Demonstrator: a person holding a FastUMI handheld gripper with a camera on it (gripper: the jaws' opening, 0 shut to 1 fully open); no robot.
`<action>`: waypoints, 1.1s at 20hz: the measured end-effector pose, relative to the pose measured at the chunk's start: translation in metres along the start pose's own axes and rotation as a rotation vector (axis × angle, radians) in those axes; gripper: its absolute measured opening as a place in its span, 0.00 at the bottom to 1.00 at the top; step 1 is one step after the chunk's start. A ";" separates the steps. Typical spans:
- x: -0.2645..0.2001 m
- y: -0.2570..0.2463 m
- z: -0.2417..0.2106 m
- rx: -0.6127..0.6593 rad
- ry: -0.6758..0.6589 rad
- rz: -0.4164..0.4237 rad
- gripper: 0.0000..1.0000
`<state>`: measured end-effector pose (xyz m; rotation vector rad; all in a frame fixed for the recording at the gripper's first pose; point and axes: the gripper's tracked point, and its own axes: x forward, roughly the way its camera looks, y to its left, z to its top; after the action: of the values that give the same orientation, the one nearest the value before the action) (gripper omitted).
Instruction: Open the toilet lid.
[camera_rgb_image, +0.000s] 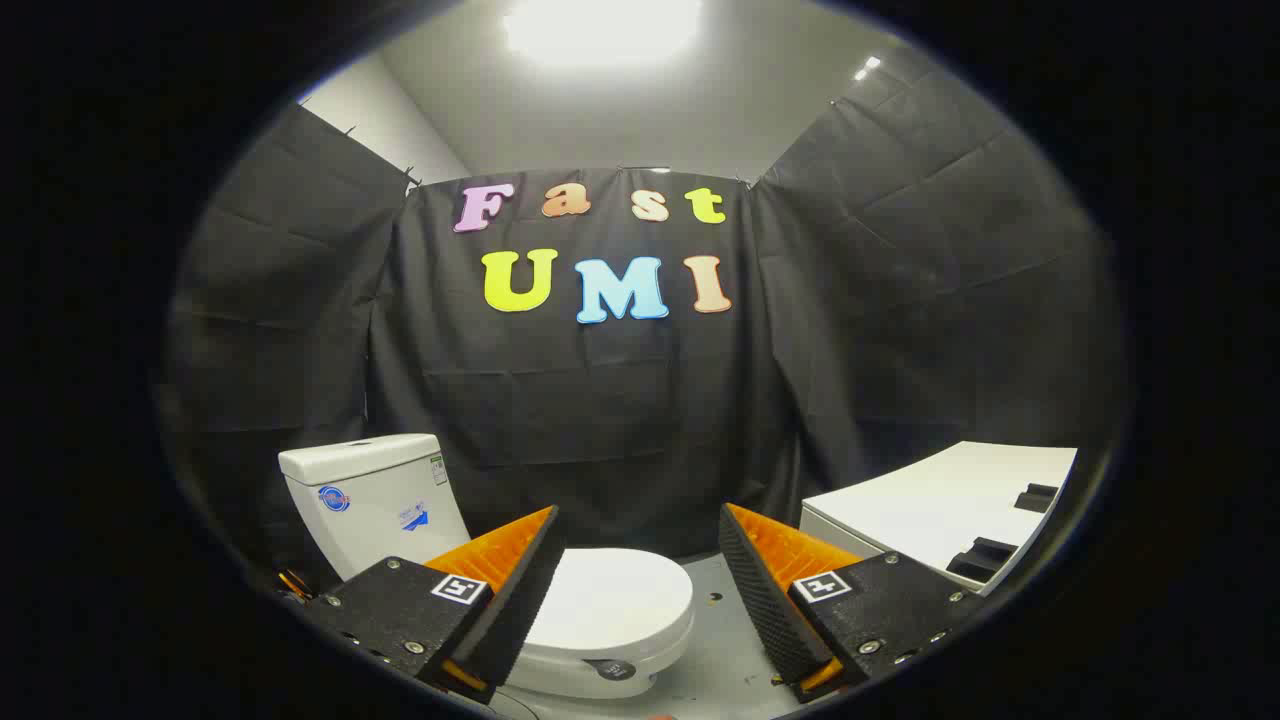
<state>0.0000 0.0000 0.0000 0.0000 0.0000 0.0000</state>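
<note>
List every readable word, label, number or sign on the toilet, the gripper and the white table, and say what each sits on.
No text here can be read.
White ceramic toilet cistern: round blue sticker, blue arrow sticker, small green-edged label; all too small to read.
Open gripper: a square black-and-white marker on each finger; patterns, not words.
Closed white toilet lid: none.
White table: none.

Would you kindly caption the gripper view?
Open gripper approaches closed toilet lid, cistern behind.
</note>
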 end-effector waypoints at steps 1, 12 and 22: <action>0.000 0.000 0.001 0.000 -0.001 -0.001 0.95; -0.003 0.005 0.001 0.009 -0.002 0.007 0.95; 0.001 0.009 -0.010 0.021 0.015 0.023 0.95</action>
<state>0.0013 0.0089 -0.0104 0.0205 0.0150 0.0229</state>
